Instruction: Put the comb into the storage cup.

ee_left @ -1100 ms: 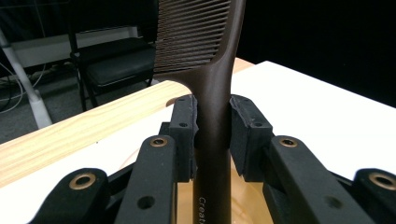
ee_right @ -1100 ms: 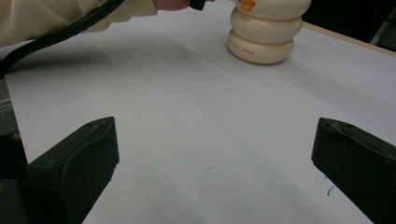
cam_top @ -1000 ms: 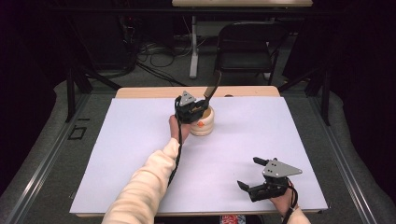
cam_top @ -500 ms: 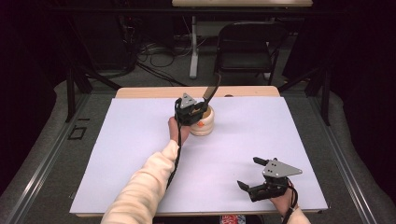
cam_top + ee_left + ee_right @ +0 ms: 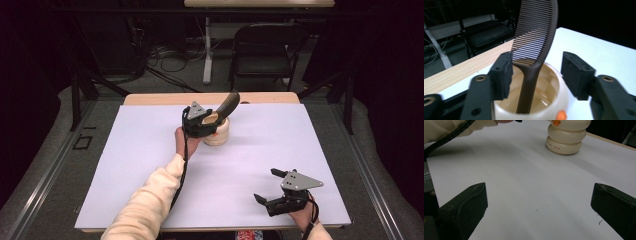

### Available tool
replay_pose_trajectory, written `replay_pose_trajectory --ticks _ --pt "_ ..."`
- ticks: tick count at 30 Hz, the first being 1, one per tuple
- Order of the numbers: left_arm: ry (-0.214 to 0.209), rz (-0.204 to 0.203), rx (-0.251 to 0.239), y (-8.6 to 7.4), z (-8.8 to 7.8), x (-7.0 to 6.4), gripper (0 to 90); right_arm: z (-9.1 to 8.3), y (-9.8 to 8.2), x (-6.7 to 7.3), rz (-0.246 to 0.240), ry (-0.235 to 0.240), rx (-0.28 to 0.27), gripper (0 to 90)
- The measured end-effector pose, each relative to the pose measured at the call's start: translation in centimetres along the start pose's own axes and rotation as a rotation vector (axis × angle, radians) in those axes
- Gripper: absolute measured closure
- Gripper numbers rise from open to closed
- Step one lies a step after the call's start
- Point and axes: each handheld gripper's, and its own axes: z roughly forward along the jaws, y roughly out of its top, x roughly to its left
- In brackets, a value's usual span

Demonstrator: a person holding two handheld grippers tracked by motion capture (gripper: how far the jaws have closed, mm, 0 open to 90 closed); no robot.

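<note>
Change: almost nothing has shifted across the last second; the left gripper (image 5: 212,121) stays at the cup, the comb keeps its lean, and the right gripper (image 5: 276,189) stays parked; I judge this a pause at a hand-off, the comb either just set in or about to be pulled out, and I cannot tell which
Left tongs: jaws stand spread on either side of the comb's handle in the left gripper view, a clear gap on the one side, close to the handle but not visibly pressing on the other; nothing is clamped
Right tongs: jaws wide apart and empty, low over the sheet at about 5 o'clock of the table, well apart from the cup
Comb (image 5: 535,37): dark brown, handle down inside the cup, teeth end tilted up toward 1 o'clock
Cup (image 5: 566,138): cream, ribbed, an orange spot on its side; sits on the white sheet (image 5: 260,145) near 12 o'clock
Surroundings: folding chair (image 5: 262,47) and cables on the floor beyond the far edge
Obstruction: none on the sheet; the cup rim sits between the left jaws, so closing low would, I judge, catch the rim rather than the handle
</note>
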Motion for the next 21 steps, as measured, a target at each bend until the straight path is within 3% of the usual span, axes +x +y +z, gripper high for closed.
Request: replay_pose_trajectory --ticks 4,11,21 --pt "-0.011 -0.018 0.043 0.0 -1.2 0.0 28.0 0.0 0.0 0.0 -0.002 0.000 0.002 0.3" --pt "0.001 -0.008 0.065 0.0 -2.3 -0.1 18.4 0.1 0.0 0.0 -0.003 -0.001 0.004 0.3" --pt "-0.001 0.000 0.089 -0.2 -3.8 0.2 14.6 0.0 0.0 0.0 -0.002 0.000 0.002 0.4"
